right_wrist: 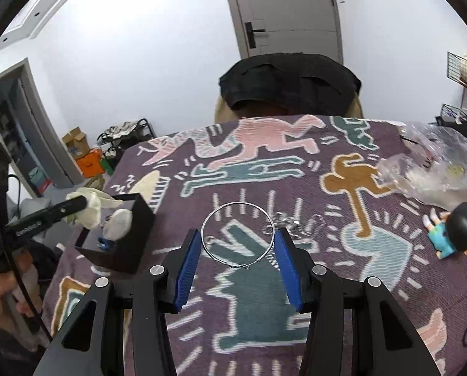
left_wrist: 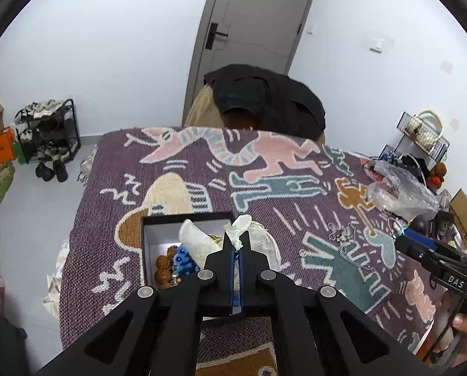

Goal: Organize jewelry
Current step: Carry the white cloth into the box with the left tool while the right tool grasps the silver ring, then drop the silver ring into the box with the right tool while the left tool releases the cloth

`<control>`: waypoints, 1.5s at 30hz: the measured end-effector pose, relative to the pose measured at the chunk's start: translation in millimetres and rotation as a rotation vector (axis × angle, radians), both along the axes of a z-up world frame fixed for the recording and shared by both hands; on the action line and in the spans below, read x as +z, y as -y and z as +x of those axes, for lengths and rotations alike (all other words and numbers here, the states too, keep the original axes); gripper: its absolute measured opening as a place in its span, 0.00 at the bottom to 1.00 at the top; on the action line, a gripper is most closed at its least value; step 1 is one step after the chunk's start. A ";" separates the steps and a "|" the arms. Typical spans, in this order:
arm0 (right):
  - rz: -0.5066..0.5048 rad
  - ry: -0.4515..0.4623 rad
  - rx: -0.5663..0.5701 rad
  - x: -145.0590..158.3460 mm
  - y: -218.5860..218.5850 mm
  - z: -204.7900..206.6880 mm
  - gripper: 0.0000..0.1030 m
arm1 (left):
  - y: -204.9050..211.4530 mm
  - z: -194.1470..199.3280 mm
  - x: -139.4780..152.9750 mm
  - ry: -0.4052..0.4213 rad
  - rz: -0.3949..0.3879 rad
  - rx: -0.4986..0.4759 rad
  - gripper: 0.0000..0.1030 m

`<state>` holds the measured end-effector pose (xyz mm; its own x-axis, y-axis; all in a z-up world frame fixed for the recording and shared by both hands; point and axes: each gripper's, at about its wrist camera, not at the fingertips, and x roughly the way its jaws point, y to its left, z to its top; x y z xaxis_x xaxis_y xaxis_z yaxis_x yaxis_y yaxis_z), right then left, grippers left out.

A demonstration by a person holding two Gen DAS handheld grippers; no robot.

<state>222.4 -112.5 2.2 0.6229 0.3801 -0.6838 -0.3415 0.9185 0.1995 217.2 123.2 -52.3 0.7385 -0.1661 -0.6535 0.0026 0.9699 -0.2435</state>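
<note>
My left gripper (left_wrist: 237, 240) is shut on a white cloth pouch (left_wrist: 240, 227) and holds it over the right edge of a black open box (left_wrist: 149, 219). The box holds brown beads (left_wrist: 164, 266), blue beads (left_wrist: 183, 260) and another white pouch (left_wrist: 196, 238). My right gripper (right_wrist: 238, 235) is open, its blue pads on either side of a large silver hoop (right_wrist: 238, 235) lying flat on the patterned cloth. A small pile of silver jewelry (right_wrist: 293, 222) lies just beyond the hoop. The box (right_wrist: 127, 244) and left gripper (right_wrist: 80, 203) show at the left of the right wrist view.
A patterned purple cloth (right_wrist: 264, 297) covers the table. A clear plastic bag (right_wrist: 437, 172) and a small figurine (right_wrist: 453, 232) lie at the right. A chair with dark clothing (left_wrist: 264, 97) stands behind the table. Clutter (left_wrist: 421, 169) lines the far right edge.
</note>
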 end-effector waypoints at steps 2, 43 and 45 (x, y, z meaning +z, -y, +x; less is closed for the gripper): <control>-0.001 0.002 0.017 1.0 -11.4 0.6 0.47 | -4.2 2.4 -3.6 -0.025 0.004 0.012 0.09; 0.095 -0.126 0.243 -20.2 -143.9 20.9 0.74 | -88.9 -61.4 7.5 0.038 -0.057 0.217 0.85; 0.112 -0.125 0.215 -18.8 -127.9 18.3 0.74 | -79.4 -58.9 9.1 0.042 -0.055 0.197 0.85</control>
